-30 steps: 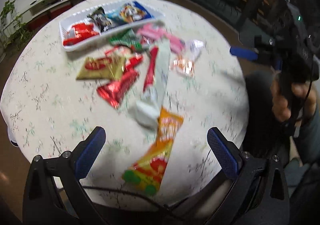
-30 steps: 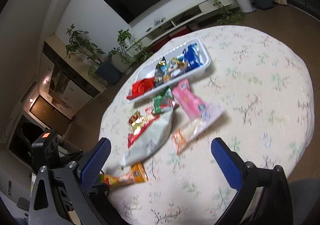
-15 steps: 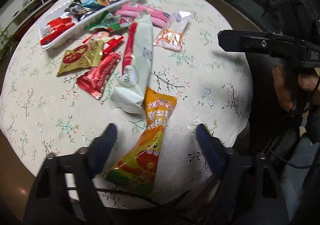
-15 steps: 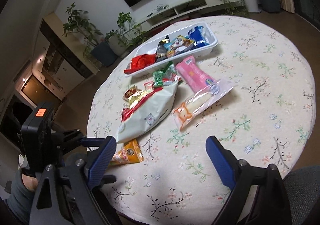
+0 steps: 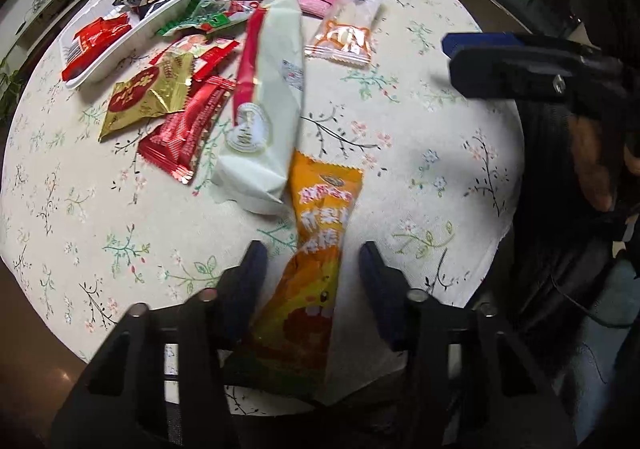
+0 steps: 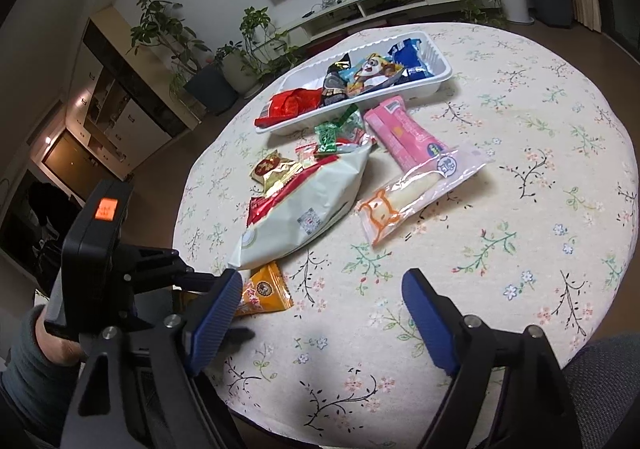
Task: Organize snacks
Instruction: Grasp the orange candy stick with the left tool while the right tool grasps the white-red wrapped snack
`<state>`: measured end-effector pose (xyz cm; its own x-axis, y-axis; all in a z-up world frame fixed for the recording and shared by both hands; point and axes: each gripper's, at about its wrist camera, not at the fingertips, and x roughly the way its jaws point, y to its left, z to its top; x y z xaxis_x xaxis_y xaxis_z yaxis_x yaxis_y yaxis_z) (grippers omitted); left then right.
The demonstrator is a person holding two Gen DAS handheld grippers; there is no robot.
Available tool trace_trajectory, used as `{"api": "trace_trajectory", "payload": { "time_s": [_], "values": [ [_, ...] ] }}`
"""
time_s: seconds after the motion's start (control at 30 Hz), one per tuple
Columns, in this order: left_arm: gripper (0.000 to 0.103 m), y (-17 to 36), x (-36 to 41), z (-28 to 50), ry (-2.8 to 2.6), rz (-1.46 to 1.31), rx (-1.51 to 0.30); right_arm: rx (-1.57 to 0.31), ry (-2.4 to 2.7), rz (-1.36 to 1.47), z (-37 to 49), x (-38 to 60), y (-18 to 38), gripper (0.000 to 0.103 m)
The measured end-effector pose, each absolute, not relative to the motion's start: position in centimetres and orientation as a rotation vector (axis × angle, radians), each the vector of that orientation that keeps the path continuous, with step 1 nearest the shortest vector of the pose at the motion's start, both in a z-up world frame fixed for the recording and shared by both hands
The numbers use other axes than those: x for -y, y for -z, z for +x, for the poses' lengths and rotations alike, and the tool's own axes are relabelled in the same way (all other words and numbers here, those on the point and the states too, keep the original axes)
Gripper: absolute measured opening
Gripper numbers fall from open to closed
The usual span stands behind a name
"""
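Your left tool has dropped over the orange snack pack since a sec ago, jaws just been closing, now straddling it w/ gaps, not pinching. Pack lies at the table edge, touching the white bag. Right tool spread wide, jaws narrowing slightly, nothing between.

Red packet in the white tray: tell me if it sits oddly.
Yes. The red packet lies at the left end of the white tray, with one end hanging over the rim instead of resting inside. The other tray packets sit within the walls.
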<state>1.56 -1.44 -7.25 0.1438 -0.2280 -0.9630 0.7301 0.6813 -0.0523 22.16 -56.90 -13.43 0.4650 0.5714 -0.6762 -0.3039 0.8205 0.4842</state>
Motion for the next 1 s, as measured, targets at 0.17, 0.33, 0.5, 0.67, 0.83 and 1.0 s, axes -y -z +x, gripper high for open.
{"api": "trace_trajectory", "payload": {
  "time_s": [0.17, 0.33, 0.5, 0.67, 0.83, 1.0],
  "values": [
    [0.019, 7.0, 0.8, 2.4, 0.713, 0.481, -1.248, -0.940, -0.549, 0.301, 22.1, 56.7, 13.1, 0.084],
    [0.016, 6.9, 0.7, 2.4, 0.708, 0.472, -1.227, -0.942, -0.556, 0.277, 22.0, 56.0, 12.9, 0.081],
    [0.016, 6.7, -0.6, 2.1, 0.713, 0.359, -1.222, -0.945, -0.549, 0.256, 22.2, 55.6, 12.6, 0.077],
    [0.016, 5.9, -3.5, 1.0, 0.746, 0.152, -1.213, -0.978, -0.573, 0.270, 23.2, 54.3, 12.4, 0.076],
    [0.016, 5.6, -6.7, 0.4, 0.731, -0.023, -1.174, -1.049, -0.616, 0.316, 25.2, 51.8, 12.5, 0.076],
    [0.016, 4.8, -8.5, -0.4, 0.708, -0.104, -1.125, -1.119, -0.552, 0.349, 28.6, 49.0, 12.9, 0.077]
  ]
}}
